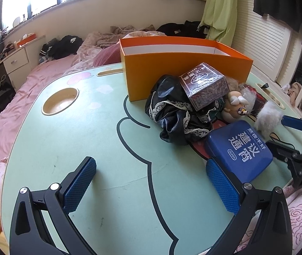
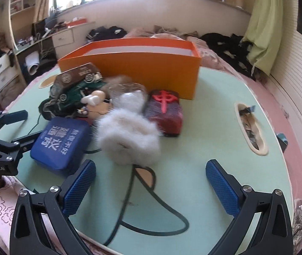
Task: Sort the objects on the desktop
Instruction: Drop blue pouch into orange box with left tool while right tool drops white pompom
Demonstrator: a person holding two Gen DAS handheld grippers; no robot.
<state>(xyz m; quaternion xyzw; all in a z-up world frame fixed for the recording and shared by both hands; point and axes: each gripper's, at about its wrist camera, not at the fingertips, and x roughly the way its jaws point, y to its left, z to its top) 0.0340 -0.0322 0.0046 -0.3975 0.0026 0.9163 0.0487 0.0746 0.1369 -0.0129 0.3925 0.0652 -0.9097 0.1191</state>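
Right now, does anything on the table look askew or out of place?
Yes. The brown box sits tilted on top of the black cloth instead of flat on the table. All the items are heaped together in front of the orange bin, none visibly inside it. Both claws are open and empty.

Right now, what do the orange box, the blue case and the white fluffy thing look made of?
Orange box: looks like matte cardboard, with thin straight walls, crisp folded corners and a white lining.
Blue case: probably painted tin or hard plastic, given its smooth sheen, rounded corners and printed white lettering; I can't tell which.
White fluffy thing: looks like fur or plush, with long soft fibres and no firm outline.
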